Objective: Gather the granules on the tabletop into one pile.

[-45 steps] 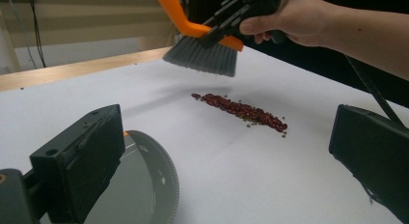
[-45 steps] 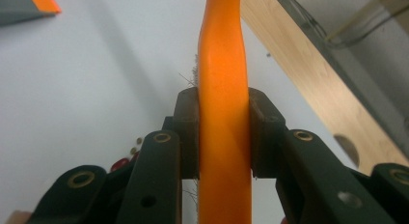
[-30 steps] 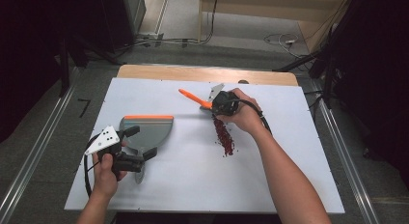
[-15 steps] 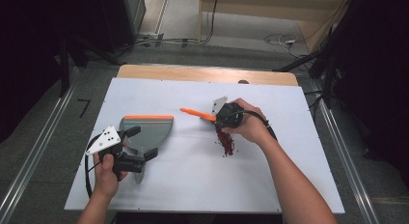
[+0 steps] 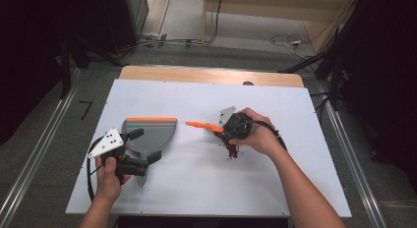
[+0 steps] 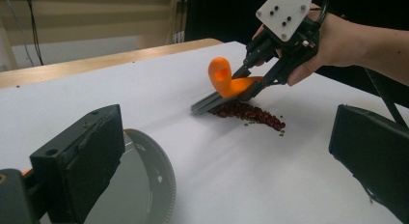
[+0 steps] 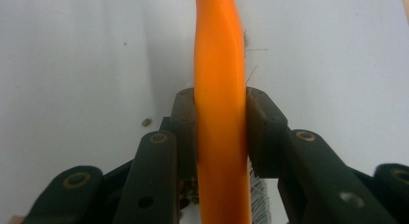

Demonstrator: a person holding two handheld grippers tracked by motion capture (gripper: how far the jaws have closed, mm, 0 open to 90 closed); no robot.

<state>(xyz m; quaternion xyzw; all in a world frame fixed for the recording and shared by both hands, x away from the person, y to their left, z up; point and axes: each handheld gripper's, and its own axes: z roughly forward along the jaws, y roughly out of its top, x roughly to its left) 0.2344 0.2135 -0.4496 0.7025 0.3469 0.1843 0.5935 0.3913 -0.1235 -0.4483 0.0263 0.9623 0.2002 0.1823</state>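
A grey dustpan [image 5: 150, 135] with an orange front edge lies at the left of the white table [image 5: 196, 188]. My left gripper [image 5: 145, 145] stands open over the pan's handle [image 6: 149, 185], its jaws wide apart [image 6: 222, 151]. An orange-handled brush [image 5: 199, 124] is clamped in my right gripper [image 5: 223, 128], which is shut on the handle [image 7: 219, 64]. In the left gripper view the brush bristles [image 6: 210, 102] rest on the table at the edge of a small pile of dark red beans [image 6: 248, 113]. In the high view the beans [image 5: 230, 148] lie just under the right hand.
A wooden strip [image 5: 211, 75] runs along the table's far edge. Metal rails [image 5: 34, 159] flank the table on both sides. A single stray bean [image 7: 145, 121] lies on the white surface beside the right jaws.
The right gripper has carried the brush toward the near side of the table, down onto the bean pile. The left gripper and dustpan have stayed put.
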